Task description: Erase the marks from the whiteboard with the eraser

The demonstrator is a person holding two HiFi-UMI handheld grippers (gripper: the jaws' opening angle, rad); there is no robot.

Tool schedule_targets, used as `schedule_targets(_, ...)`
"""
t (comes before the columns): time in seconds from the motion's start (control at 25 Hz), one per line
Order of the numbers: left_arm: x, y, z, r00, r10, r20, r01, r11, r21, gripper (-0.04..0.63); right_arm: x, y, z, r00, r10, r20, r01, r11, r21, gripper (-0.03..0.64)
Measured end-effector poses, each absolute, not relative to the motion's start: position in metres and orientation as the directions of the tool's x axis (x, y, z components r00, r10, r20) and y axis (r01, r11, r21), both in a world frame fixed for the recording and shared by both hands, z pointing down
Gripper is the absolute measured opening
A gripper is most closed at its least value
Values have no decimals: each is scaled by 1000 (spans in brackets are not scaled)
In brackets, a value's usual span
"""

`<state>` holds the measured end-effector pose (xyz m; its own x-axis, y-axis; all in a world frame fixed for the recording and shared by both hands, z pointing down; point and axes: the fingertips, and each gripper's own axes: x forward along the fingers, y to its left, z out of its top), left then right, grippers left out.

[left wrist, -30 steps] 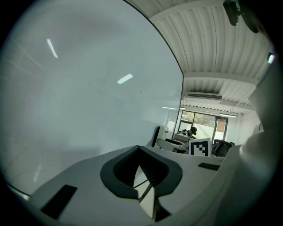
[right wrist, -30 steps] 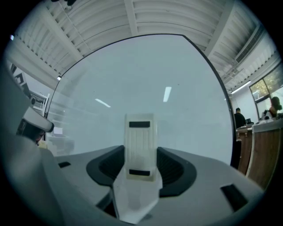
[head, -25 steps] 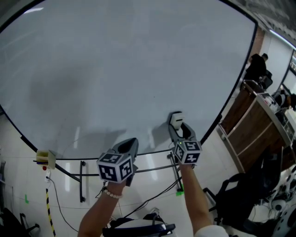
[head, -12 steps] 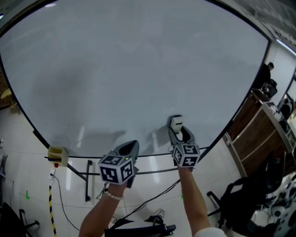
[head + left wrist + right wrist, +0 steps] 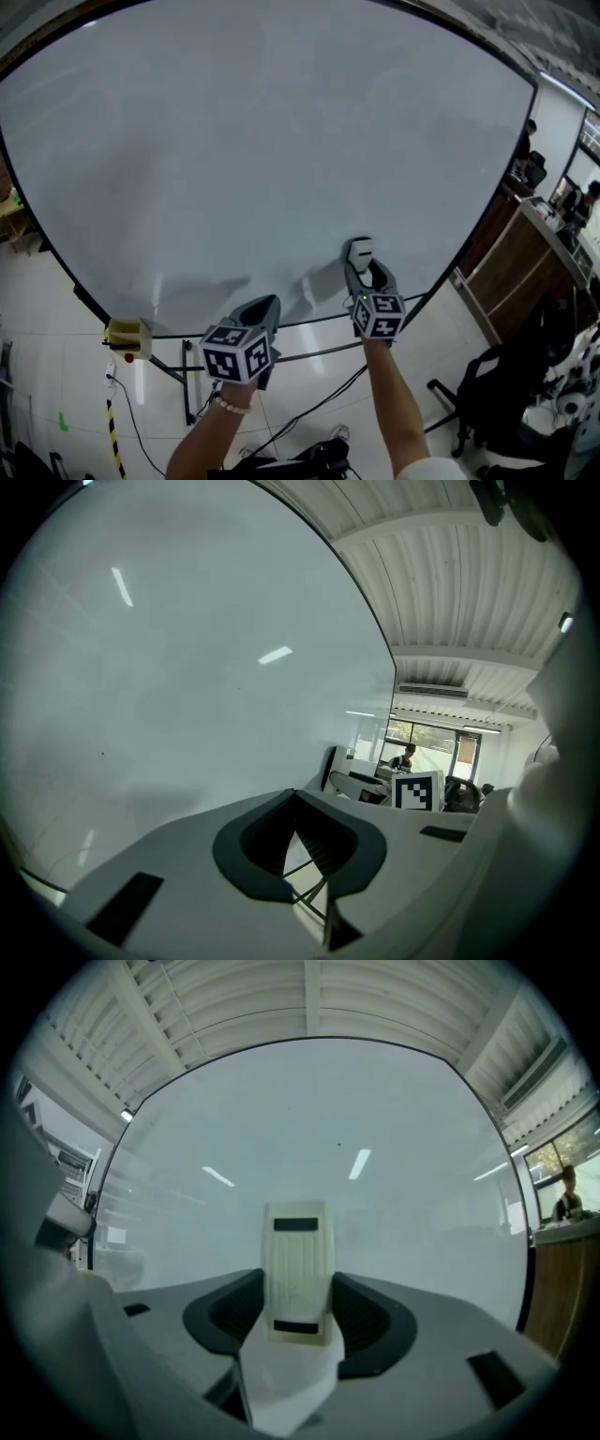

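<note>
Whiteboard [image 5: 281, 141]: pale grey-white face, thin black frame. Eraser [image 5: 298, 1251]: cream, ribbed back with two dark rectangular patches. It sits between the dark grey pads of the light grey right hand-held gripper [image 5: 298, 1290]. The left hand-held gripper [image 5: 296, 803] has the same greys, and the left cube [image 5: 237, 352] and right cube [image 5: 379, 314] are white with black square markers. Floor [image 5: 47, 305]: glossy white tiles, yellow-and-black striped strip [image 5: 114, 441], yellow block [image 5: 128, 333].

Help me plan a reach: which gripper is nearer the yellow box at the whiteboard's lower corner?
Left. The left gripper sits right of the yellow box; the right gripper, holding the eraser, is farther right.
</note>
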<state>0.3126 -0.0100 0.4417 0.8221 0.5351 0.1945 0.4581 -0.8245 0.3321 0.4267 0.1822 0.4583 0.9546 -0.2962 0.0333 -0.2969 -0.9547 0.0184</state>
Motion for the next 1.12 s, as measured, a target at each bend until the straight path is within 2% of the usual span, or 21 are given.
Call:
schedule_targets(0.28, 307, -20, 444, 797, 561, 222, 483, -814, 323, -12, 421, 160, 459, 957, -288, 33, -289, -957, 1, 255)
schedule_targets(0.8, 308, -38, 455, 854, 471, 222, 388, -860, 332, -12, 405, 99, 458, 944, -329, 19, -329, -944, 8, 255)
schedule_targets(1.12, 301, -97, 461, 858, 463, 222, 376, -861, 341, -12, 389, 26, 460, 938, -347, 14, -347, -938, -1, 255)
